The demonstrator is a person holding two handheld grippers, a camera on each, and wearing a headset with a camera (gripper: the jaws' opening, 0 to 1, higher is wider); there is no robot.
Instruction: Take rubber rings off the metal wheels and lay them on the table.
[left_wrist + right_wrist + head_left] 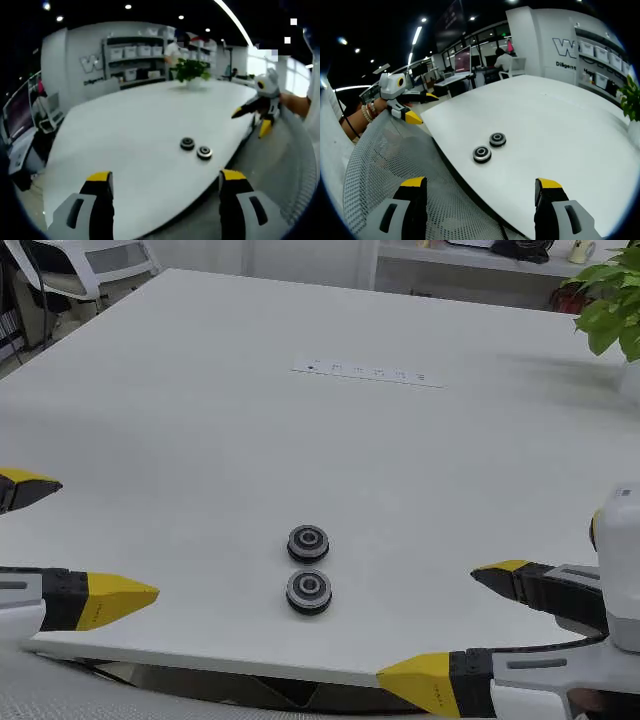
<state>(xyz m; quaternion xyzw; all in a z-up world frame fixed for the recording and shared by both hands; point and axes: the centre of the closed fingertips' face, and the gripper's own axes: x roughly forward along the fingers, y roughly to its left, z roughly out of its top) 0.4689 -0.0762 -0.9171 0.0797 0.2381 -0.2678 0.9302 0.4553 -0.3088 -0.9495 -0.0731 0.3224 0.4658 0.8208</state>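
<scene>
Opening step, nothing grasped yet. Flanking two small silver metal wheels [309, 592], black rubber rings [290, 544] on both, by the near edge of the white table [300, 420]: left gripper [109, 538] and right gripper [428, 624], fingers spread, empty. Next, likely: steady one wheel, pinch its ring.

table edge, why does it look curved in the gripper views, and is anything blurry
Left gripper view: fisheye bows the table edge, whole picture soft. Right gripper view: same bowing, wheels sharper. Head view: edge straight, wheels crisp, plant slightly smeared.
</scene>
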